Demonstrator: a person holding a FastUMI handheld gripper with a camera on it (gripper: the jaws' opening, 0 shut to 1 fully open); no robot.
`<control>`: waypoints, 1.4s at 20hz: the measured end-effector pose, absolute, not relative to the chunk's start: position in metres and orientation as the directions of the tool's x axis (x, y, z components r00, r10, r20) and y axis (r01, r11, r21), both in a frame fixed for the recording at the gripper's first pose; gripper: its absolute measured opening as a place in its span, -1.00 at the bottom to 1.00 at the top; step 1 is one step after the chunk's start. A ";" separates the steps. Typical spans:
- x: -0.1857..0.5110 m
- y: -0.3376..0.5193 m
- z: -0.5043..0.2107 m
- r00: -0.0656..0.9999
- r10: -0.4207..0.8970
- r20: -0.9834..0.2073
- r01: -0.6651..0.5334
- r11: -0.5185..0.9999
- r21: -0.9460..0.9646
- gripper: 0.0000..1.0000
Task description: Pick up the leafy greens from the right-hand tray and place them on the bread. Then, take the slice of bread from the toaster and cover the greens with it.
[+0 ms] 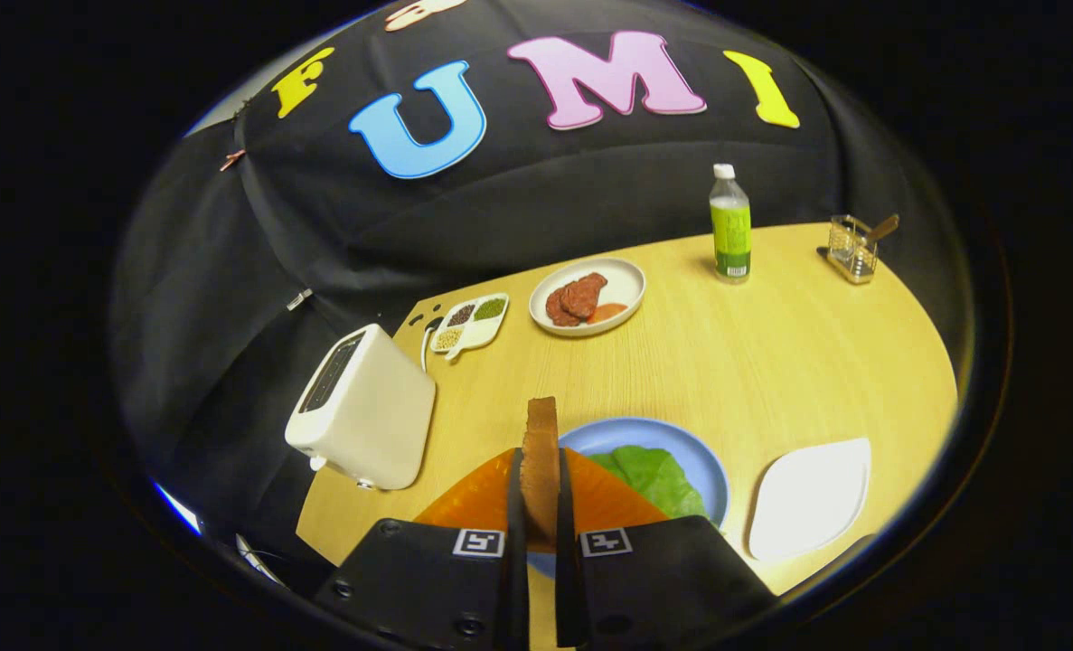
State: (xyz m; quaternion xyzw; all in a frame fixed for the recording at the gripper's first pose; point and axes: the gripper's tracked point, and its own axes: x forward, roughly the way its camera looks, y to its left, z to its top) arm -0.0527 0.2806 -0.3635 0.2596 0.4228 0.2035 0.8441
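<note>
My gripper point(541, 484) is shut on a slice of bread point(541, 452), held upright on edge between both fingers. Just beyond and below the fingers lies a blue plate point(672, 438) with the leafy greens point(654, 475) on it, right of the held slice. The bread under the greens is hidden from me. A white toaster point(364, 407) stands to the left of the fingers, near the table's left edge. To the right of the blue plate sits a white tray point(807, 497).
An orange mat point(477, 497) lies under the fingers. Farther back are a white plate of sliced meat point(588, 296), a small dish of seeds point(470, 323), a green-labelled bottle point(730, 226) and a wire holder point(852, 246). The wooden table point(771, 362) ends close behind them.
</note>
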 end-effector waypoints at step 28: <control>-0.026 0.184 -0.306 0.790 0.349 -0.505 -0.230 0.931 0.283 0.87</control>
